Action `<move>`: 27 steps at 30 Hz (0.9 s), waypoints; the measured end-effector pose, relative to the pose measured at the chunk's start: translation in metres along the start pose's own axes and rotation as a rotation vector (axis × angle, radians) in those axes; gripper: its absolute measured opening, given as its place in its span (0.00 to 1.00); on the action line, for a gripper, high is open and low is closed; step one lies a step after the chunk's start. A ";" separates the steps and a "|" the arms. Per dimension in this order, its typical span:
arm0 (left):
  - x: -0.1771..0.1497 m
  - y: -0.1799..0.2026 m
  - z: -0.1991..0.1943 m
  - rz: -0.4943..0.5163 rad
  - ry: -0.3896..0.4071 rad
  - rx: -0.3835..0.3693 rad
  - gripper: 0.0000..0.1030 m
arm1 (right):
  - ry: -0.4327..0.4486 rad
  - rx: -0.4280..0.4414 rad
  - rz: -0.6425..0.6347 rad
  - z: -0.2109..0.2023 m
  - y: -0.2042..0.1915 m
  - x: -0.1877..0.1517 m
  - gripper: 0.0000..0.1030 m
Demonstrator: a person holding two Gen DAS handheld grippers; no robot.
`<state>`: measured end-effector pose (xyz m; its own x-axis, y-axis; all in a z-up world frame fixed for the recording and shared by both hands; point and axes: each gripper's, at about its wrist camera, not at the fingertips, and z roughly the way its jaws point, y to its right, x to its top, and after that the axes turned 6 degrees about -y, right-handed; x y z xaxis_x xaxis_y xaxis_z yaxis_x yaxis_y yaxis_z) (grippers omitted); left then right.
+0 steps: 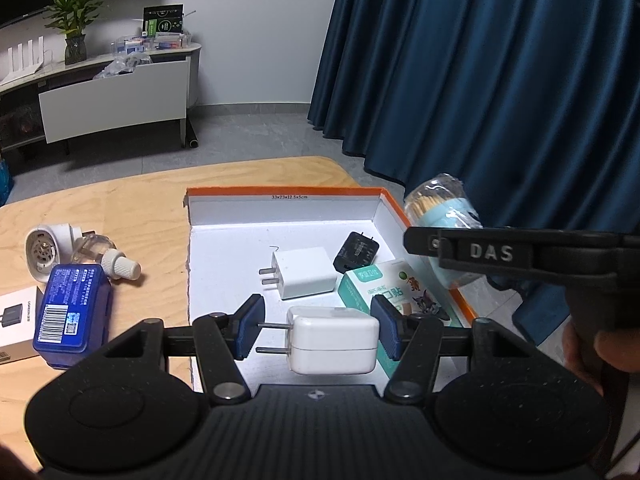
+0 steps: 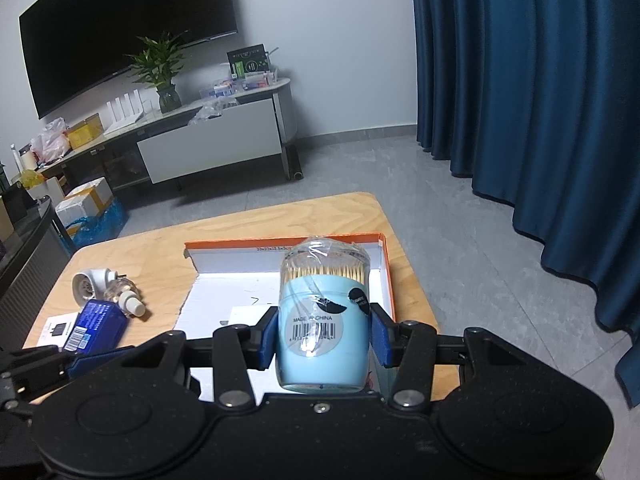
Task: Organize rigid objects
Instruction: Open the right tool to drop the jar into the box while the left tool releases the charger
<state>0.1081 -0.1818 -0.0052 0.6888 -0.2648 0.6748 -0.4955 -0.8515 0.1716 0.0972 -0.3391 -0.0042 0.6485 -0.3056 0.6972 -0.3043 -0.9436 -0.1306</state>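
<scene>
Left gripper point(image 1: 316, 330) clamping white charger point(image 1: 334, 340) by prongs | right gripper point(image 2: 323, 342) clamping toothpick jar point(image 2: 323, 320) over box point(image 1: 280, 194) right edge | risk: charger pivoting loose, jar clipping rim

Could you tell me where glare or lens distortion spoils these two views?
Left wrist view: the orange box floor glares white and the curtain bows with fisheye. Right wrist view: the table edges curve, and the toothpick jar wrap shows small highlights.
</scene>
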 end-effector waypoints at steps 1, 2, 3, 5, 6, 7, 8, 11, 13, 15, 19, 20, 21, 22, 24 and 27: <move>0.000 0.000 0.001 0.001 -0.002 0.001 0.57 | -0.006 -0.001 0.001 0.004 0.001 0.002 0.55; 0.000 0.000 0.002 0.002 -0.004 0.002 0.57 | -0.012 -0.001 0.003 0.008 0.001 0.003 0.55; 0.001 -0.001 0.003 0.001 -0.006 0.001 0.57 | -0.018 0.000 0.004 0.011 0.002 0.004 0.55; 0.001 -0.002 0.004 -0.001 -0.009 0.004 0.57 | -0.027 -0.006 0.001 0.019 0.002 0.007 0.55; 0.001 -0.002 0.005 -0.002 -0.011 0.004 0.57 | -0.025 -0.014 0.000 0.023 0.002 0.009 0.55; 0.002 -0.002 0.006 -0.004 -0.013 0.006 0.57 | -0.011 -0.021 0.004 0.024 0.003 0.011 0.56; 0.002 -0.003 0.007 -0.007 -0.015 0.006 0.57 | 0.022 -0.020 0.012 0.023 0.005 0.013 0.58; 0.002 -0.001 0.010 -0.004 -0.022 0.005 0.57 | 0.100 0.000 0.042 0.015 0.013 0.018 0.78; 0.002 0.000 0.011 0.002 -0.026 0.006 0.57 | 0.121 -0.001 0.056 0.007 0.017 0.019 0.77; 0.002 0.000 0.013 -0.001 -0.030 0.005 0.57 | 0.137 -0.004 0.065 -0.002 0.021 0.017 0.77; 0.002 0.004 0.021 -0.006 -0.046 -0.002 0.57 | 0.154 0.002 0.087 -0.020 0.029 0.010 0.77; 0.002 0.005 0.024 0.001 -0.048 -0.001 0.57 | 0.159 0.002 0.086 -0.024 0.030 0.007 0.77; 0.002 0.008 0.026 0.009 -0.052 0.000 0.57 | 0.160 -0.001 0.081 -0.028 0.030 0.004 0.77; 0.002 0.009 0.029 0.012 -0.059 -0.005 0.58 | 0.160 -0.003 0.074 -0.030 0.029 0.002 0.77; 0.003 0.011 0.032 0.012 -0.076 -0.027 0.58 | 0.160 -0.010 0.067 -0.036 0.027 -0.001 0.77; 0.003 0.013 0.029 0.013 -0.063 -0.031 0.62 | 0.162 -0.010 0.063 -0.043 0.026 -0.006 0.77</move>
<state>0.1188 -0.2068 -0.0216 0.7134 -0.3049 0.6309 -0.5205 -0.8334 0.1859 0.0558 -0.3562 0.0184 0.5073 -0.3384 0.7926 -0.3480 -0.9218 -0.1708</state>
